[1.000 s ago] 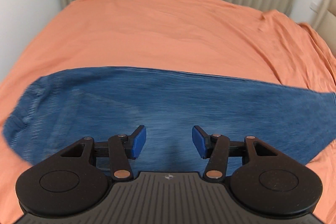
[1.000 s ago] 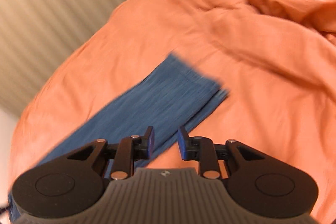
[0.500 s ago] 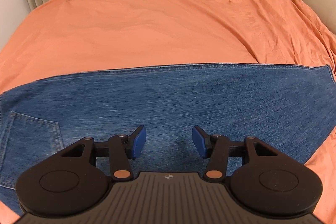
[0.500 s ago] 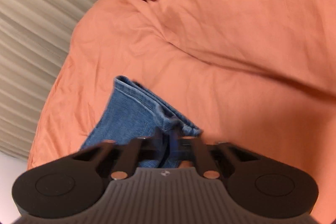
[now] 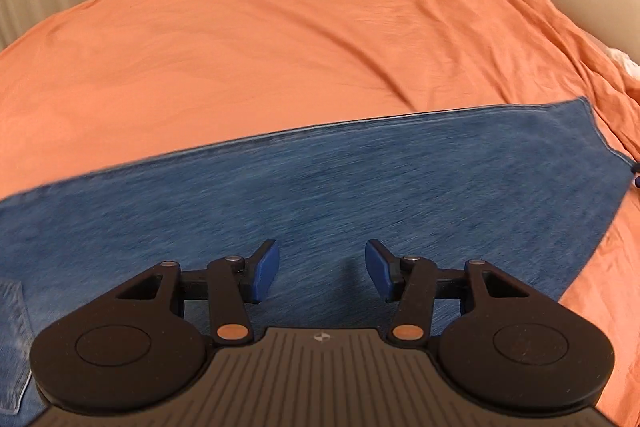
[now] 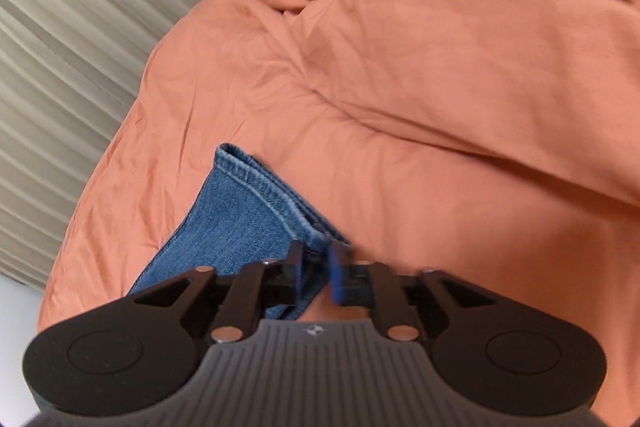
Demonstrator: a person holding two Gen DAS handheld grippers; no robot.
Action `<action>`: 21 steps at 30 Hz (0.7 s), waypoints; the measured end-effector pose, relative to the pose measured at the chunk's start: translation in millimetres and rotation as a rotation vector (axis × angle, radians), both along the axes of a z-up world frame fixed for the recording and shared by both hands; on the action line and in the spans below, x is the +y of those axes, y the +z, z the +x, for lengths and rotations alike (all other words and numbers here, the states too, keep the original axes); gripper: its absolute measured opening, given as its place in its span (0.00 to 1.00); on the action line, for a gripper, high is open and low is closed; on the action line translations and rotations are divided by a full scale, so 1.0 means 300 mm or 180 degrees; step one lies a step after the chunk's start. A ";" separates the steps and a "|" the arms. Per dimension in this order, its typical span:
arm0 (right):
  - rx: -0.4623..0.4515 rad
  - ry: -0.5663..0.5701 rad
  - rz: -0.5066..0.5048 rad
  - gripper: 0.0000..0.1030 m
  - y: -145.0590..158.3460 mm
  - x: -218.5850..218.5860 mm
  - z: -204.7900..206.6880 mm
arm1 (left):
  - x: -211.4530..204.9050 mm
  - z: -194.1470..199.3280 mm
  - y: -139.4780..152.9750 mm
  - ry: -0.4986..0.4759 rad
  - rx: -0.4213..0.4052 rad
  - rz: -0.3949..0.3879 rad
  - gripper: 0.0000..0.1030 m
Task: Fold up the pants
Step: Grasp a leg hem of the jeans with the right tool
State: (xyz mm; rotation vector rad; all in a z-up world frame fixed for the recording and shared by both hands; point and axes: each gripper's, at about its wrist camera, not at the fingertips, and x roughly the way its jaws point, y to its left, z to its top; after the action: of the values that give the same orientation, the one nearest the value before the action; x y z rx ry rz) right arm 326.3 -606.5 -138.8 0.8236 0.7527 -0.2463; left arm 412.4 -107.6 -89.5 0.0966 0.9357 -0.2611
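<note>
While the jeans (image 5: 320,195) lay across the orange bed (image 5: 240,47), the right gripper (image 6: 316,273) pinched, seemingly, their five-o'clock hem, the left gripper (image 5: 322,267) gaped empty, and the lengthwise fold needed carrying toward nine o'clock.

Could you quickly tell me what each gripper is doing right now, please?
Left gripper: open, holding nothing, above the jeans.
Right gripper: shut on the jeans' hem end.
</note>
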 end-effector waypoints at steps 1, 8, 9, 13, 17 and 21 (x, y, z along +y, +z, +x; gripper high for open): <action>-0.0012 -0.0007 0.0029 0.37 0.005 -0.007 -0.014 | -0.020 0.011 -0.006 -0.0025 0.0009 -0.0014 0.57; -0.0064 -0.0027 0.0557 0.38 -0.065 -0.036 -0.024 | -0.145 0.102 -0.058 -0.0113 0.0028 -0.0139 0.57; -0.0091 -0.0049 0.0599 0.38 -0.080 -0.036 -0.017 | -0.160 0.116 -0.068 -0.0129 0.0037 -0.0136 0.57; -0.0109 -0.0036 0.0809 0.34 -0.146 -0.038 0.016 | -0.234 0.178 -0.108 -0.0225 0.0034 -0.0090 0.57; -0.0144 0.0029 0.0668 0.14 -0.138 -0.039 0.029 | -0.306 0.258 -0.144 -0.0299 -0.0036 -0.0024 0.57; -0.0234 0.0224 0.0374 0.11 -0.096 -0.023 0.029 | -0.371 0.352 -0.185 -0.0320 -0.0038 0.0162 0.56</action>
State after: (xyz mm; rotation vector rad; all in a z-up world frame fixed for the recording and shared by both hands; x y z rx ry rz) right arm 335.1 -613.5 -167.6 0.9108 0.7307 -0.1090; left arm 518.1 -218.9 -145.0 0.1923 0.9272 -0.3294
